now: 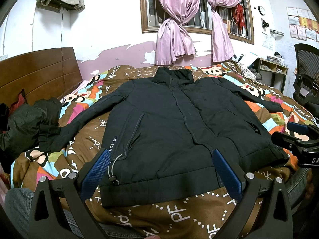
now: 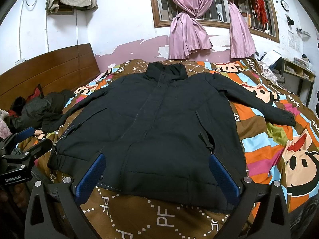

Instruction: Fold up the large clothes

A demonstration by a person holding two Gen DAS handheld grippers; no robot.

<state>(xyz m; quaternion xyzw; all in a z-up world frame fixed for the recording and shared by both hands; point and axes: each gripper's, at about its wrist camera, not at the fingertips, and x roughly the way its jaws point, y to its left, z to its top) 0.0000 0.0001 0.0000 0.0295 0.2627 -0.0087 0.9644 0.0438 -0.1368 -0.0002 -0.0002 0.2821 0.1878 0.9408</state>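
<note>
A black padded jacket (image 1: 169,119) lies flat and face up on the bed, collar toward the window, both sleeves spread out to the sides; it also shows in the right wrist view (image 2: 159,123). My left gripper (image 1: 161,155) is open and empty, hovering over the jacket's lower left hem near a drawcord (image 1: 113,169). My right gripper (image 2: 157,159) is open and empty over the lower right hem. Each gripper shows at the edge of the other's view: the right gripper's fingers (image 1: 297,128) and the left gripper's fingers (image 2: 26,133).
A brown cartoon-print quilt (image 1: 179,215) covers the bed. A wooden headboard (image 1: 39,73) and a heap of dark clothes (image 1: 26,123) are at the left. A window with pink curtains (image 1: 175,25) is behind. A desk and a mesh chair (image 1: 307,75) stand at the right.
</note>
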